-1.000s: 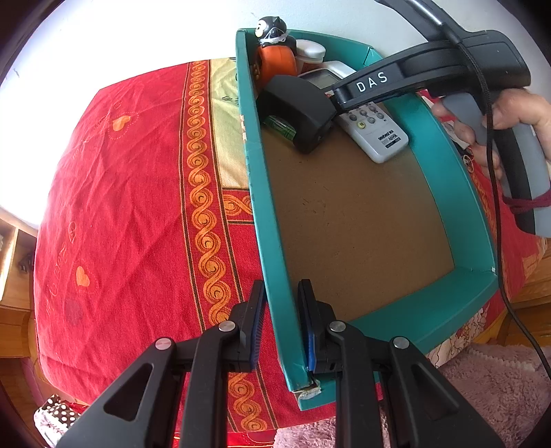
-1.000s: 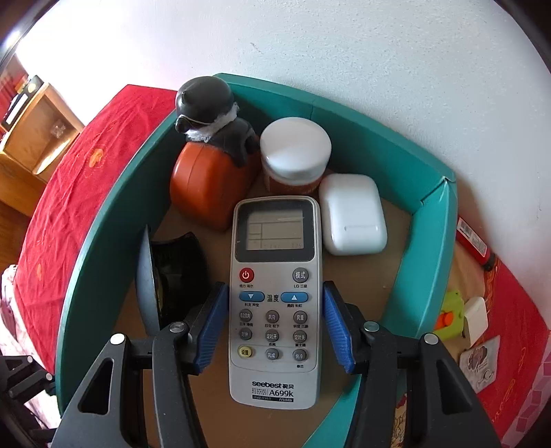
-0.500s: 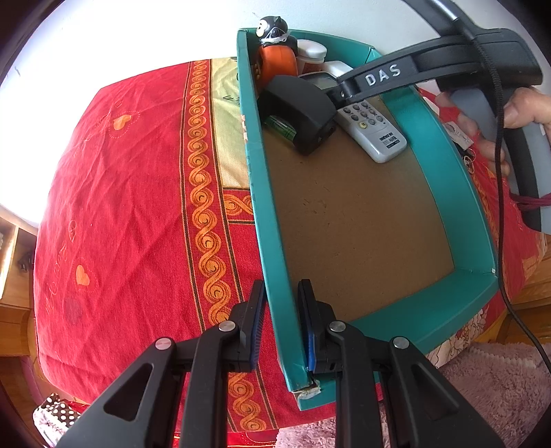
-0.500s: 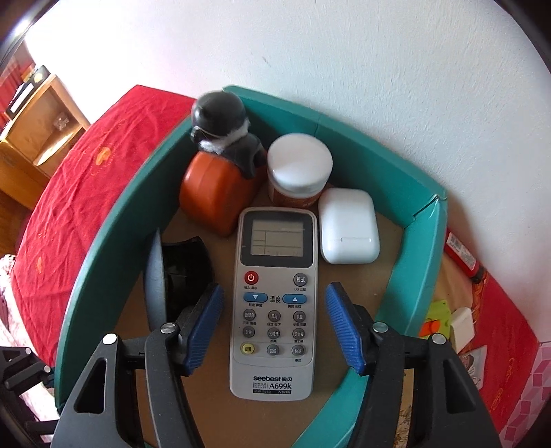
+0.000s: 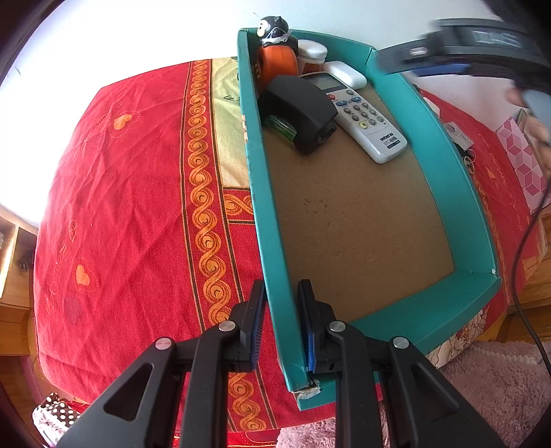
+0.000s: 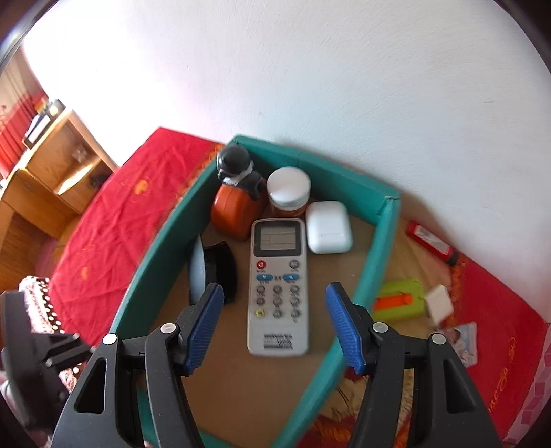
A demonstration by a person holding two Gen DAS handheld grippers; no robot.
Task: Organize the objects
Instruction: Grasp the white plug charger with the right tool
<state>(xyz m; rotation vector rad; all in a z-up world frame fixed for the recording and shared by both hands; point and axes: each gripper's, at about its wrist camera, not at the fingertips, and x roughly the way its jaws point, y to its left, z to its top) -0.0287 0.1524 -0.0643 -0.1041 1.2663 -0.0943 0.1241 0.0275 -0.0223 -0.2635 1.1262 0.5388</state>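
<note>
My left gripper point(image 5: 280, 320) has its jaws clamped on the box point(image 5: 265, 193) wall. My right gripper point(image 6: 275, 324) is empty, jaws wide, the remote point(image 6: 278, 282) lying beyond them. Leftover clutter right of the jaws: reaching could snag that wall.

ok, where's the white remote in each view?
Left wrist: remote upper centre, at the tray's far end, right of the black holder.
Right wrist: remote centre, between the open jaws but below them.
Shared landmark: penguin figure in the tray's far corner.
</note>
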